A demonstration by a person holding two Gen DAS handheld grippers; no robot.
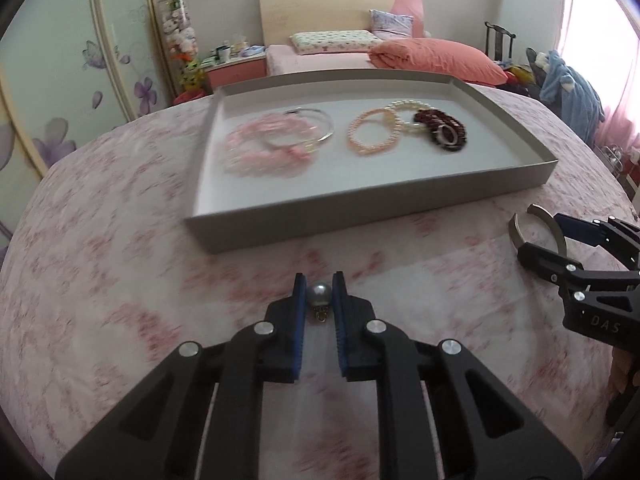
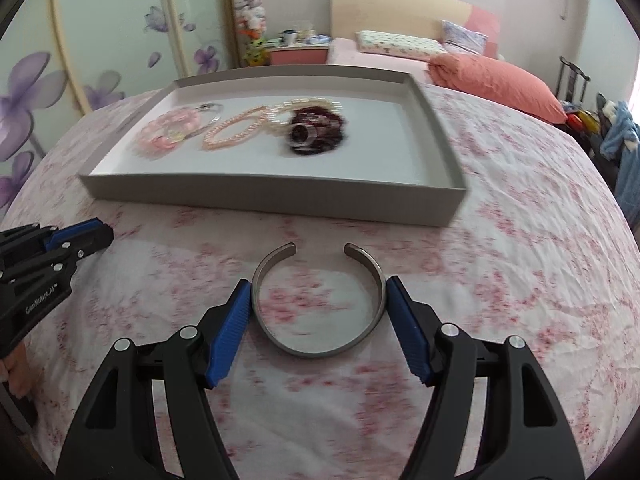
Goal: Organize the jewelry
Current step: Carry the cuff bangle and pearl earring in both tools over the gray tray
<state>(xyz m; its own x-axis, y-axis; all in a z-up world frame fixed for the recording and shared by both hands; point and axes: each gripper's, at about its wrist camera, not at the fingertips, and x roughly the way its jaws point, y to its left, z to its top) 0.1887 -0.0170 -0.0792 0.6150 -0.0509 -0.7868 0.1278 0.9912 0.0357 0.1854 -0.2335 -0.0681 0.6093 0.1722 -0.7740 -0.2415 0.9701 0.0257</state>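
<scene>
While ribbed blue pads point(image 1: 299, 300) pinch a glossy round pearl point(image 1: 319, 293).

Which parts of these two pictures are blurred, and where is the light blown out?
Left wrist view: the pink beads in the tray smear, the pearl between the pads is sharp, and the window glares white. Right wrist view: the dark beads smear, the cuff stays crisp.

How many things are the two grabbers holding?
2. A grey pearl sits pinched in the left gripper. A silver open cuff is squeezed by the right gripper, over the flowery cloth.
</scene>
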